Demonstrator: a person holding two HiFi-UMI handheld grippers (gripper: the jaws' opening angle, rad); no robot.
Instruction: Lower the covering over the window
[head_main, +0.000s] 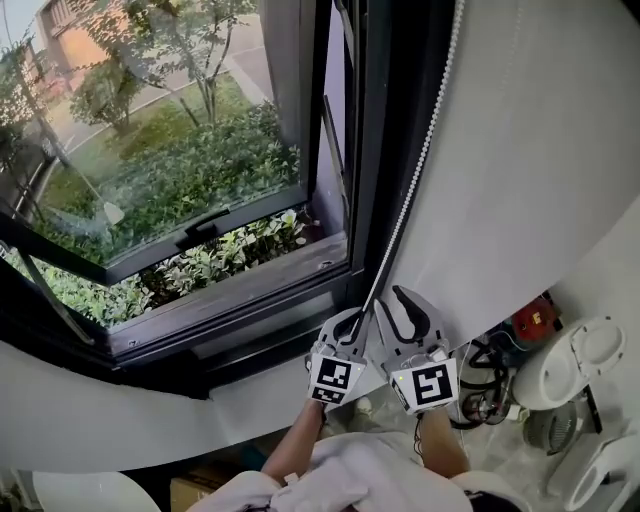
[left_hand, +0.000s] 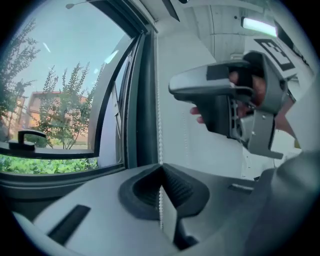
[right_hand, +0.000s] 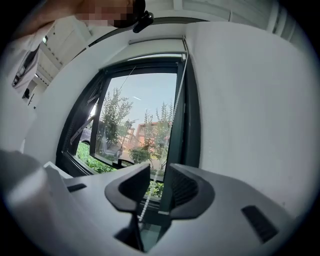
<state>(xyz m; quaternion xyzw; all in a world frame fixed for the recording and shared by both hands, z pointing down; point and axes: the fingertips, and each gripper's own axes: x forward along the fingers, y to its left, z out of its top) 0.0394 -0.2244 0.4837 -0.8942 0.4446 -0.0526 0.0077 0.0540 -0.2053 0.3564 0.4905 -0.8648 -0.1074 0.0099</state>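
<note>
L gripper (left_hand: 161, 172) jaws pressed together, pinching white beaded pull chain (left_hand: 159, 125). R gripper (right_hand: 157, 176) jaws spread, chain loose between, higher than L. Step: hand-over-hand chain pull; next, R needs to clamp. Both point level beside dark-framed window (head_main: 200, 300). White roller blind (right_hand: 155, 42) appears rolled at top.

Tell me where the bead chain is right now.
In the head view the bead chain hangs along the window frame's right edge, pinched low down in the left gripper.
</note>
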